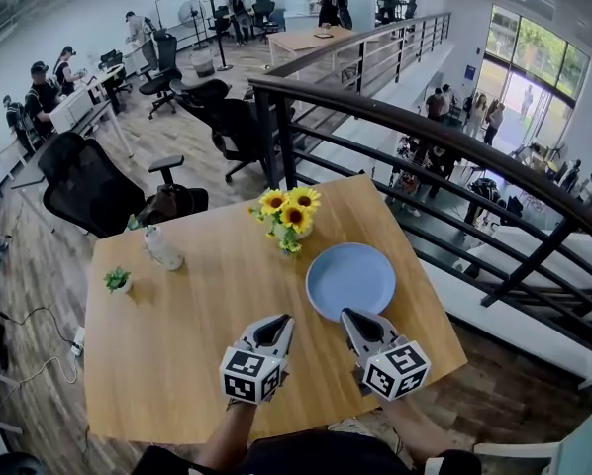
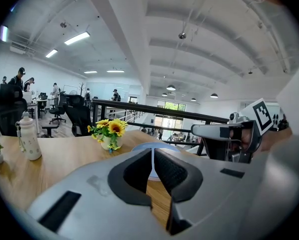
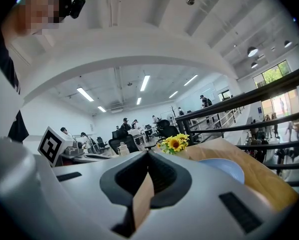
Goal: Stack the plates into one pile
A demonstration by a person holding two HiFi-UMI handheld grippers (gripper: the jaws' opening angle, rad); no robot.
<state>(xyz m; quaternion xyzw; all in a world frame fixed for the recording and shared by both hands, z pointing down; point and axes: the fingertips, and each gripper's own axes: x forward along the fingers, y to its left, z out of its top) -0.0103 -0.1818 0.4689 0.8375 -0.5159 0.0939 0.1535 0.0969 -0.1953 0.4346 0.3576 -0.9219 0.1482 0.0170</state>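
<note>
One blue plate (image 1: 350, 279) lay on the table (image 1: 177, 334), with one sunflower pot (image 1: 286, 218) just beyond it. Two grippers hovered beside the plate's near edge. The left gripper (image 1: 280, 322) and right gripper (image 1: 351, 318) each had jaws together, holding nothing.

One table (image 1: 197, 344) bears one blue plate (image 1: 350, 280) at the far right, one vase of sunflowers (image 1: 286, 216) at the far middle, and one bottle (image 1: 162, 248) and one small potted plant (image 1: 118, 281) at the left. Two grippers are at the near edge: left gripper (image 1: 276, 325) and right gripper (image 1: 353, 320).
</note>
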